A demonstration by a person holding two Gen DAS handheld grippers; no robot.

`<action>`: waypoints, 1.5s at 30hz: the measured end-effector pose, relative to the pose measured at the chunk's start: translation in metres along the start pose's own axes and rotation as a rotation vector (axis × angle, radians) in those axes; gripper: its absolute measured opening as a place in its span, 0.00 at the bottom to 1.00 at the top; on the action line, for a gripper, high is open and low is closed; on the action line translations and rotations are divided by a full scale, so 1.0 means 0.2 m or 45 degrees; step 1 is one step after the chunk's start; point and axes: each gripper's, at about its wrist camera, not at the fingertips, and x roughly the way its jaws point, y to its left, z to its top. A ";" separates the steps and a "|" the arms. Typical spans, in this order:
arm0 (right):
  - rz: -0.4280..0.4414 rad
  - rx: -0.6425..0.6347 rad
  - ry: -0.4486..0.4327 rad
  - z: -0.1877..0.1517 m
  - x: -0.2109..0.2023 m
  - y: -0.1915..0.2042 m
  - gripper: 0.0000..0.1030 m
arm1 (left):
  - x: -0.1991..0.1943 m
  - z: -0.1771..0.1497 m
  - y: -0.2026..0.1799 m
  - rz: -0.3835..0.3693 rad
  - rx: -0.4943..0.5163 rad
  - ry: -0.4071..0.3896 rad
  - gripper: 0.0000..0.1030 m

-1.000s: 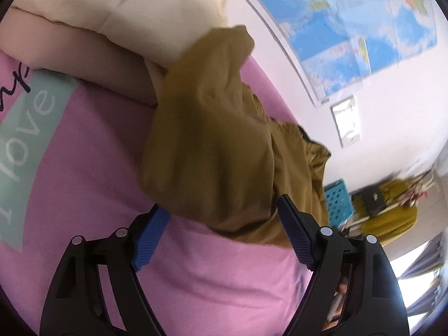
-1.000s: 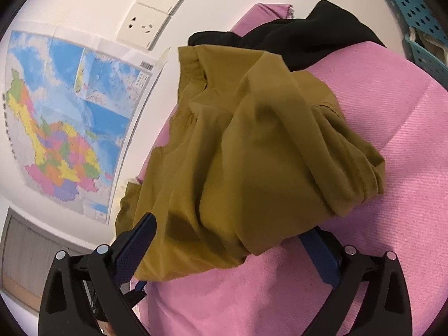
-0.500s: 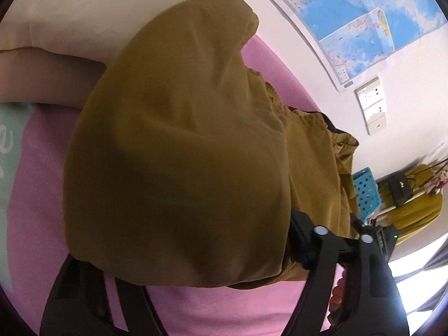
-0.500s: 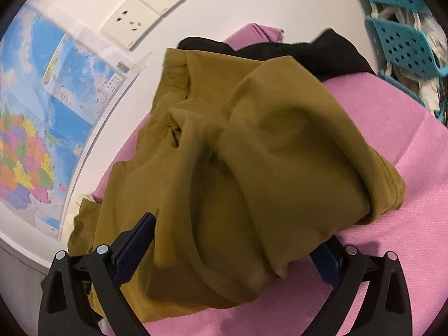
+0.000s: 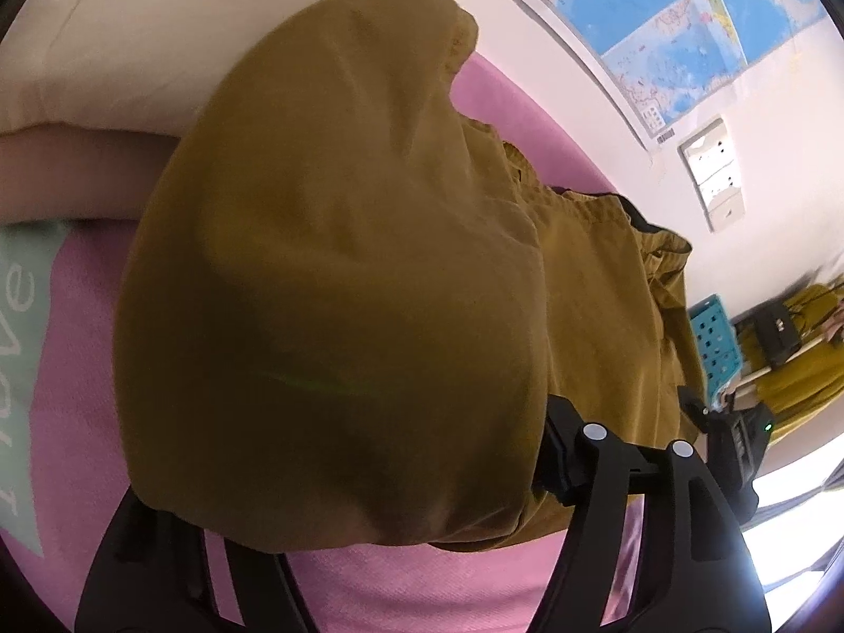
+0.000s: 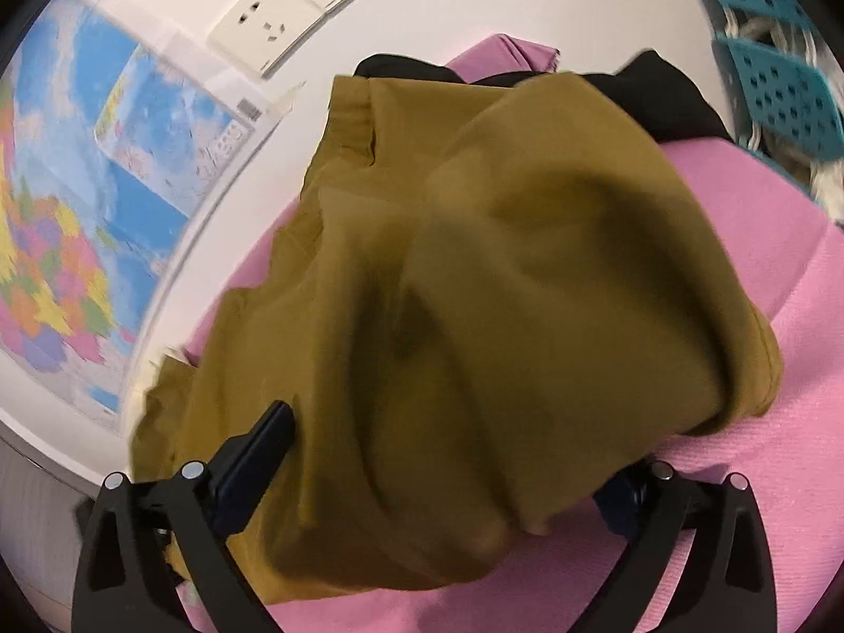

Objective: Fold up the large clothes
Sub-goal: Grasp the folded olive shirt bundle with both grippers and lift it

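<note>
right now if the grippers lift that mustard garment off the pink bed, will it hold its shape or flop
Likely flop: the mustard garment lies in soft rounded folds. It looks thin and light, draping over the left gripper and the right gripper. Loose ends would probably trail on the pink bed cover.

A bulky mound of mustard-brown fabric [image 5: 337, 290] blocks the middle of the pink bed cover [image 5: 422, 591]; bare cover lies open at its near edge, a cream pillow [image 5: 132, 42] behind.
</note>
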 end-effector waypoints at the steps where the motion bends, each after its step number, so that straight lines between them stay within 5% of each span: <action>1: 0.005 0.002 -0.002 0.00 0.00 0.00 0.96 | 0.00 0.00 -0.01 0.012 0.011 0.000 0.66; 8: 0.021 -0.034 -0.006 0.01 0.00 -0.01 0.87 | 0.00 0.00 -0.03 0.055 0.046 -0.011 0.66; 12: 0.039 -0.037 0.013 0.03 0.02 0.00 0.96 | 0.01 0.00 -0.04 0.068 0.051 -0.011 0.66; 19: -0.033 -0.091 0.010 0.03 0.04 0.06 0.95 | 0.02 0.00 -0.06 0.077 0.061 -0.008 0.66; 27: -0.018 -0.139 0.034 0.04 0.01 0.05 0.68 | 0.02 0.00 -0.08 0.093 0.083 -0.006 0.65; 35: 0.041 -0.096 0.073 0.05 0.06 0.06 0.88 | 0.02 0.01 -0.07 0.085 0.070 0.006 0.65; 38: 0.003 -0.138 0.068 0.05 0.06 0.08 0.71 | 0.02 0.01 -0.07 0.078 0.078 0.011 0.59; 41: 0.103 -0.115 0.082 0.08 0.03 0.04 0.40 | 0.00 0.02 -0.10 0.084 0.113 0.007 0.51; 45: 0.131 -0.148 0.091 0.09 0.01 0.06 0.44 | -0.01 0.02 -0.11 0.079 0.124 0.014 0.47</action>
